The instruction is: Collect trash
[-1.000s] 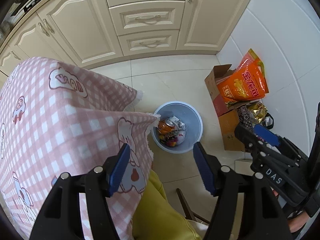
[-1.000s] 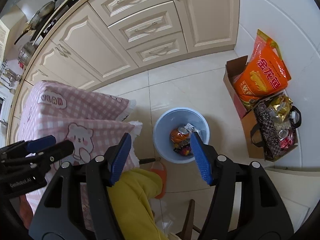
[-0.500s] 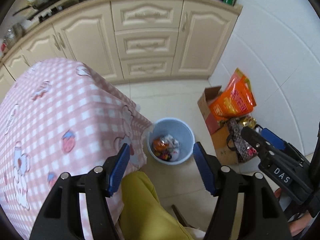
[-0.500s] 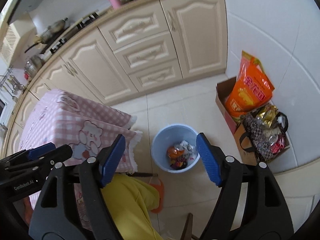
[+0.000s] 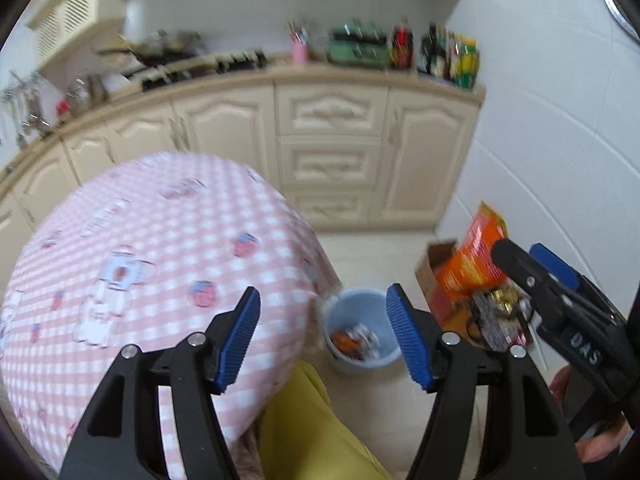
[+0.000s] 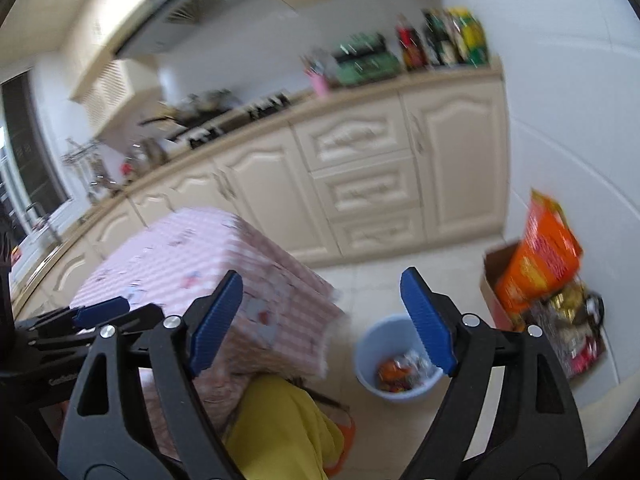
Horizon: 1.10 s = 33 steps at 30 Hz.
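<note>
A light blue trash bin (image 5: pixel 362 330) stands on the floor beside the table and holds crumpled wrappers (image 5: pixel 356 340). It also shows in the right wrist view (image 6: pixel 394 356) with wrappers (image 6: pixel 402 368) inside. My left gripper (image 5: pixel 323 334) is open and empty, high above the table edge and the bin. My right gripper (image 6: pixel 320 320) is open and empty, also high above the floor. The right gripper shows at the right of the left wrist view (image 5: pixel 560 300); the left gripper shows at the left of the right wrist view (image 6: pixel 88 316).
A table with a pink checked cloth (image 5: pixel 152 264) fills the left. Cream cabinets (image 5: pixel 332 152) and a cluttered counter (image 5: pixel 360 56) stand behind. A cardboard box with an orange bag (image 5: pixel 468 264) sits by the white wall. A yellow-clad leg (image 5: pixel 312 420) is below.
Both grippers have risen and tilted up, so the bin looks smaller and lower, and the counter and wall cabinets have come into view. Both stay open and empty.
</note>
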{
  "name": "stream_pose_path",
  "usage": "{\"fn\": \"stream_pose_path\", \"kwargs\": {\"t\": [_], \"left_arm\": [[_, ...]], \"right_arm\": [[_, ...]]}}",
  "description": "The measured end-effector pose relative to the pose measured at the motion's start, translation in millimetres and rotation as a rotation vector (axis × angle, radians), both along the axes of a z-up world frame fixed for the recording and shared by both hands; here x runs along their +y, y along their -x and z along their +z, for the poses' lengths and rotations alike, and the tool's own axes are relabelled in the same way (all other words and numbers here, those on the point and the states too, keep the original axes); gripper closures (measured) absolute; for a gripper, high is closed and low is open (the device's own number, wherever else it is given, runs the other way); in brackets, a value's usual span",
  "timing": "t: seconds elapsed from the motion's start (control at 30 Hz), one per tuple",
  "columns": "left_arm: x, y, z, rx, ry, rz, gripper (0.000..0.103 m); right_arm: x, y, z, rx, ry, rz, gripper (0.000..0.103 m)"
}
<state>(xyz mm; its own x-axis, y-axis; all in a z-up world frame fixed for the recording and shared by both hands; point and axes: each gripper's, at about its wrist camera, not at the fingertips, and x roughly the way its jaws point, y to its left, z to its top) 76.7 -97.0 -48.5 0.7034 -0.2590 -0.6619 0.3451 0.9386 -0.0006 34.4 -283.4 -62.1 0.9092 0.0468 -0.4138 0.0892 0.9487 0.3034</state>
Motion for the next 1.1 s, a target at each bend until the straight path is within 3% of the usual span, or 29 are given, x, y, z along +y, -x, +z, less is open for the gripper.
{"fn": "stream_pose_path", "kwargs": {"t": [0.13, 0.43, 0.67, 1.1], "left_arm": [[24.1, 27.7, 23.3, -0.130, 0.022, 0.053, 0.039], [58.4, 83.4, 64.2, -0.310, 0.064, 0.129, 0.038], [76.5, 112.1, 84.0, -0.402, 0.092, 0.170, 0.025], [90.0, 132.4, 81.4, -0.407, 0.115, 0.173, 0.024]], "right_arm": [[26.8, 18.7, 20.0, -0.094, 0.045, 0.037, 0.020], [64.3, 39.2, 48.8, -0.168, 0.098, 0.101, 0.010], [70.9, 55.7, 63.6, -0.212, 0.080, 0.106, 0.007], [85.9, 84.7, 66.8, -0.282, 0.110, 0.085, 0.006]]}}
